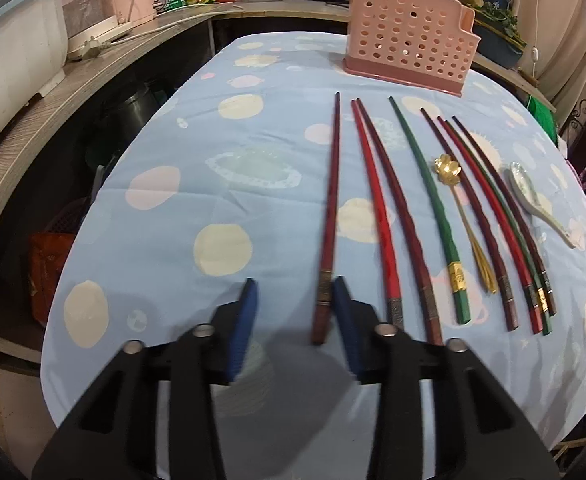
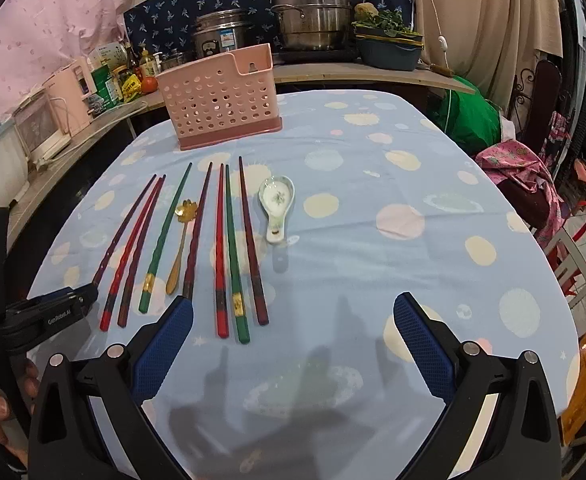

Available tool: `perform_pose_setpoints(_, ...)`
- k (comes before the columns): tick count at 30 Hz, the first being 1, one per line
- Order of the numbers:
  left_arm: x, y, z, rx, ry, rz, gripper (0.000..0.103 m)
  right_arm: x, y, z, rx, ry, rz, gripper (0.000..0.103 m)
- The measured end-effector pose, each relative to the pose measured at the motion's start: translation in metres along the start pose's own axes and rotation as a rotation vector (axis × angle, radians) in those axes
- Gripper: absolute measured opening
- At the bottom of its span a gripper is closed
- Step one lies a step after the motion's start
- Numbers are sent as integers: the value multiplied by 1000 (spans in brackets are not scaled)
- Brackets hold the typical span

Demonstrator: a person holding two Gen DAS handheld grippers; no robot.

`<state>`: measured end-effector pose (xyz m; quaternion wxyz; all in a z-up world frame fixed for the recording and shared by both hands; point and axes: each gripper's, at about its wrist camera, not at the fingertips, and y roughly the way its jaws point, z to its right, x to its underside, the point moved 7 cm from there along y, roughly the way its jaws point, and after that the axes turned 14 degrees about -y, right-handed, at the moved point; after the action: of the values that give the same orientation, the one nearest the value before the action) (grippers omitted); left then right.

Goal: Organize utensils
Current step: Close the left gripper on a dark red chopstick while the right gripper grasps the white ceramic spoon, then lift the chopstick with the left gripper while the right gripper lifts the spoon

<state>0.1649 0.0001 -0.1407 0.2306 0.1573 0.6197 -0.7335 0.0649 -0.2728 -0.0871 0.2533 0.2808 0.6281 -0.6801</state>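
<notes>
Chopsticks lie in a row on the blue spotted tablecloth [image 1: 153, 240], their long axes running from the near edge toward the pink perforated holder [image 1: 409, 36] at the far end, butt ends toward the grippers. Going left to right: the leftmost dark red chopstick [image 1: 329, 216] sits apart from the others, and its decorated butt end lies between the spread blue pads of the left gripper [image 1: 295, 296], close against the right pad and off-centre in the gap. The jaws stand parted and hold nothing yet. Next come a red and dark pair [image 1: 381, 216], a green chopstick [image 1: 433, 208], a gold flower spoon [image 1: 459, 208], a further bundle of chopsticks [image 1: 501, 216], and a white ceramic spoon [image 1: 533, 200].

The right gripper [image 2: 293, 316] hovers wide open over bare cloth, right of the row, holding nothing. The left hand is plainly nearer the isolated chopstick; a slight shift right would likely centre the stick before closing across its axis.
</notes>
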Motion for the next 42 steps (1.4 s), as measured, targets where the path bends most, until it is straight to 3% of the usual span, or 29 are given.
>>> perform_pose_setpoints(3,-2,1,1,26,-13,-15,17,-18,9,3,-40,26,25,92)
perform_pose_setpoints(5,-2,1,1,26,-11,-18,10,-28,18,6,-49,35,26,81)
perform_pose_setpoints(11,-2,2,3,23,-3,-20,9,-42,51,12,-80,49,-6,48)
perform_pose_setpoints(16,-3,2,3,24,-5,-23,9,-39,75,14,-125,76,-54,30)
perform_pose_setpoints(23,-3,2,3,20,4,-19,9,-28,94,14,-144,92,-101,18)
perform_pose_setpoints(42,-2,-2,4,46,-4,-15,8,-17,85,13,-128,94,-78,8)
